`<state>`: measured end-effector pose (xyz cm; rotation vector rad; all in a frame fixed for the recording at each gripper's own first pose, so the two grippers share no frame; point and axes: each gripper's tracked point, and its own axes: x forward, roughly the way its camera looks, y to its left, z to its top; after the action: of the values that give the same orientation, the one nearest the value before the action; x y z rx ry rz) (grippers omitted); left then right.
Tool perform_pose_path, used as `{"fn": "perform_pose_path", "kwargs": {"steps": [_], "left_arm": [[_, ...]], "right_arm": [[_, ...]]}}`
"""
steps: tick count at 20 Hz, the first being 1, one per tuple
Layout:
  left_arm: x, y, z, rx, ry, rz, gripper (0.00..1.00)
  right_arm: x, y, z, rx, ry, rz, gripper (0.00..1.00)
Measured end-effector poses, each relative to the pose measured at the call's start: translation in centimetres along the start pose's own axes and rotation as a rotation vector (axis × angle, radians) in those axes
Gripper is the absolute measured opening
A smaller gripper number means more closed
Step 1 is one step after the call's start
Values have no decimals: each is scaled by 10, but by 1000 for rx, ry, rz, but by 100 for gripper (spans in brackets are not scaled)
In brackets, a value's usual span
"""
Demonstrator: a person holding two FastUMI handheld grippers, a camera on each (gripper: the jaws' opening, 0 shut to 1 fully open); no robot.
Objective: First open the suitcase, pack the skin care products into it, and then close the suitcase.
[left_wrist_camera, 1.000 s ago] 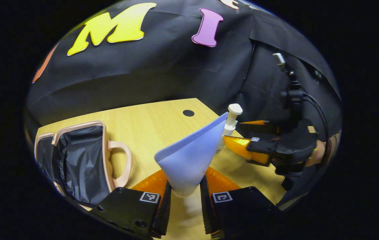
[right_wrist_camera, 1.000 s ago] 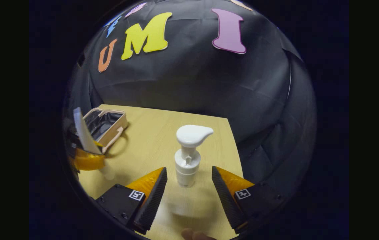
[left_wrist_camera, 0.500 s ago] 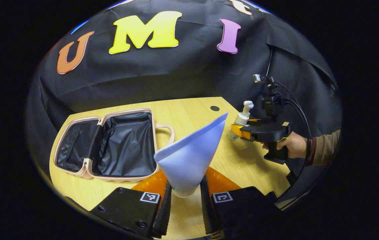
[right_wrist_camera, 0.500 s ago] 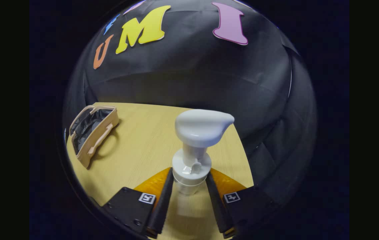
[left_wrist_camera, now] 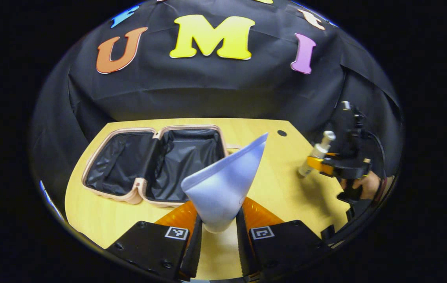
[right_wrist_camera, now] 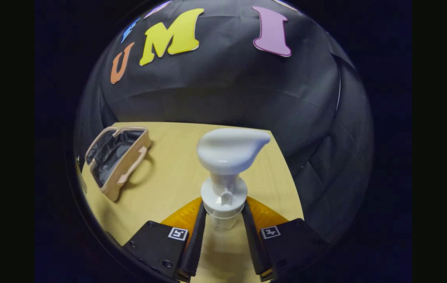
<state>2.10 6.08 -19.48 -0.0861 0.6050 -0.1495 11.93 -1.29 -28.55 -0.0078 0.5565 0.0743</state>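
Note:
The pink suitcase (left_wrist_camera: pixel 133 194) lies open on the wooden table (left_wrist_camera: pixel 270 188), its two black-lined halves facing up. My left gripper (left_wrist_camera: pixel 216 228) is shut on a pale blue tube (left_wrist_camera: pixel 223 182), held above the table just in front of the case. Off to the right in the left gripper view, the right gripper (left_wrist_camera: pixel 327 165) carries a white pump bottle (left_wrist_camera: pixel 317 151) tilted and lifted off the table. In the right gripper view my right gripper (right_wrist_camera: pixel 223 226) is shut on that pump bottle (right_wrist_camera: pixel 225 165), and the suitcase (right_wrist_camera: pixel 119 161) lies far left.
A small black round hole (left_wrist_camera: pixel 282 133) marks the table near its back right corner. A hand (left_wrist_camera: pixel 365 184) grips the right gripper's handle, with cables rising behind it. Black cloth walls close in behind and to the right of the table.
The right gripper closed on the pump bottle and lifted it off the table. The left gripper swung toward the open suitcase with the blue tube still held.

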Motion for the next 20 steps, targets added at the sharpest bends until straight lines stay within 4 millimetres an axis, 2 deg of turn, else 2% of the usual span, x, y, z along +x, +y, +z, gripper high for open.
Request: {"fn": "perform_pose_path", "kwargs": {"steps": [2, 6, 9, 11, 15, 19, 20], "left_arm": [[11, 26, -2, -15, 15, 23, 43], [53, 64, 3, -24, 68, 36, 43], [83, 78, -5, -40, 140, 31, 43], [101, 87, -19, -39, 217, 35, 43], [113, 86, -22, -1, 296, 34, 43], [131, 90, -33, 1, 360, 39, 43], [133, 91, -28, 0, 342, 37, 46]], "right_arm": [[-26, 25, 0, -2, -3, 23, 50], [-73, 77, 3, -10, -11, 80, 50], [-94, 108, 8, -3, -18, 98, 50], [-101, 123, 11, -24, -22, 104, 48], [-110, 141, 18, -43, -37, 104, 50], [-109, 157, 24, -55, -42, 113, 50], [-110, 162, 24, -64, -42, 119, 50]]}}
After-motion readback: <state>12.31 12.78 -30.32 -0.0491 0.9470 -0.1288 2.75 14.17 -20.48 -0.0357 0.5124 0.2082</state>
